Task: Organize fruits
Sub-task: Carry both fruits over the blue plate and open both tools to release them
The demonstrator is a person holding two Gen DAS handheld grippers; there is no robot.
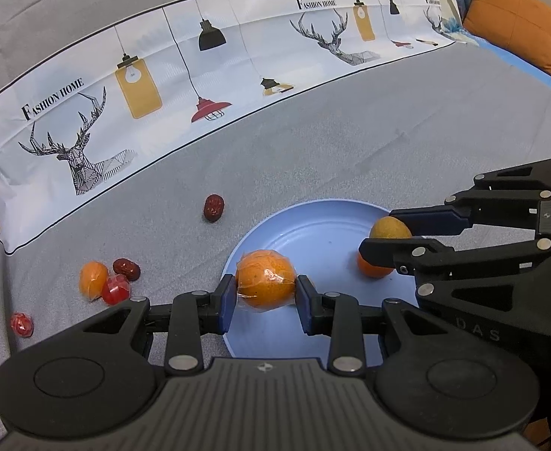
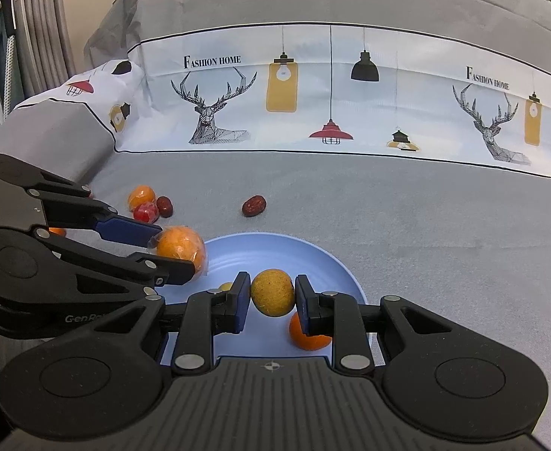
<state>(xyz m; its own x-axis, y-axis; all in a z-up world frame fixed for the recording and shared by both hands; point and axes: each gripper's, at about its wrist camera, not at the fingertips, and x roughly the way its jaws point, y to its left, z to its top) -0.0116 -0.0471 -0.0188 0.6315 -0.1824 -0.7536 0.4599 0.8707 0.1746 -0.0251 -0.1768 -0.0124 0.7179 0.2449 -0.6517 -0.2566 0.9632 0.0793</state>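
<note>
My left gripper (image 1: 265,297) is shut on a plastic-wrapped orange (image 1: 266,279), held over the near-left rim of the blue plate (image 1: 313,221). My right gripper (image 2: 271,298) is shut on a yellow-brown round fruit (image 2: 272,292), held over the plate (image 2: 275,251). A small orange fruit (image 2: 307,336) lies on the plate under the right fingers; it also shows in the left wrist view (image 1: 373,268). In the right wrist view the left gripper (image 2: 170,251) holds the wrapped orange (image 2: 180,248) at the plate's left edge.
On the grey cloth left of the plate lie a wrapped orange (image 1: 93,280), a red wrapped fruit (image 1: 115,289), two red dates (image 1: 126,268) (image 1: 214,207) and another red wrapped fruit (image 1: 21,325). A printed white cloth band (image 1: 200,75) runs behind. An orange cushion (image 1: 516,22) sits far right.
</note>
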